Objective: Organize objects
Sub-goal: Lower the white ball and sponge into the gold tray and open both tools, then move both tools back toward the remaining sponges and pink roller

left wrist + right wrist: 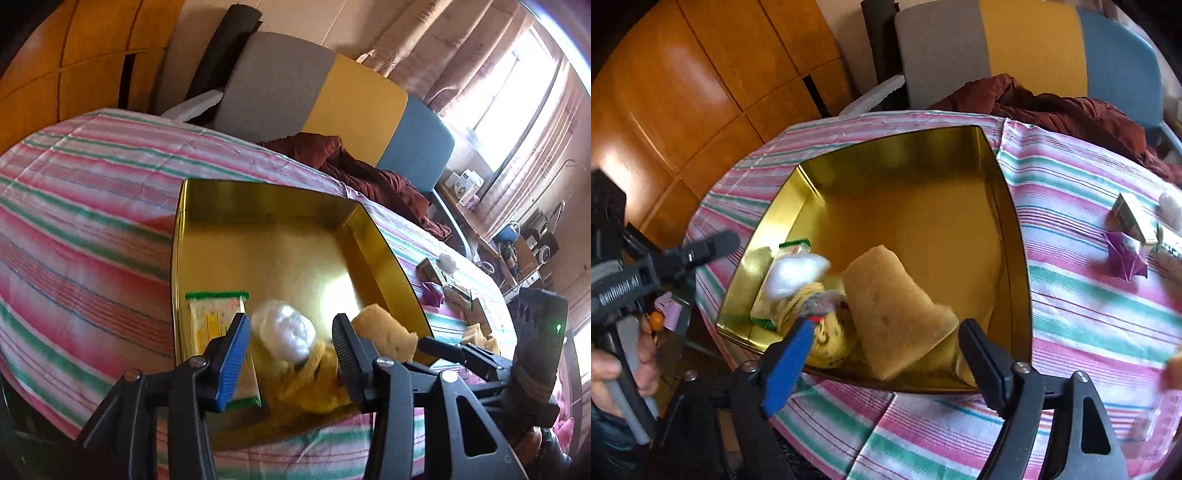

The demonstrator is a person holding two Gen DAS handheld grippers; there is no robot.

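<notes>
Striped cloth covers the bench under a gold tin [1008,206]. Inside lie a soft, light sponge [894,306], best pinched across its edges, and a fluffy white wad [284,330]. Left gripper [291,354] and right gripper [886,354] jaws gape, holding nothing.

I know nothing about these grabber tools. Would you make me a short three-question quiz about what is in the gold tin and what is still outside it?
1. True or false: the tan sponge lies inside the gold tin.
2. Which item is still out on the striped cloth? A) the purple paper piece B) the white wrapped ball C) the green-edged packet
3. Fill in: the right gripper has its jaws ____, with nothing pressed between them.

Key: 1 true; 2 A; 3 open. The left gripper also stands open above the tin's contents.
</notes>
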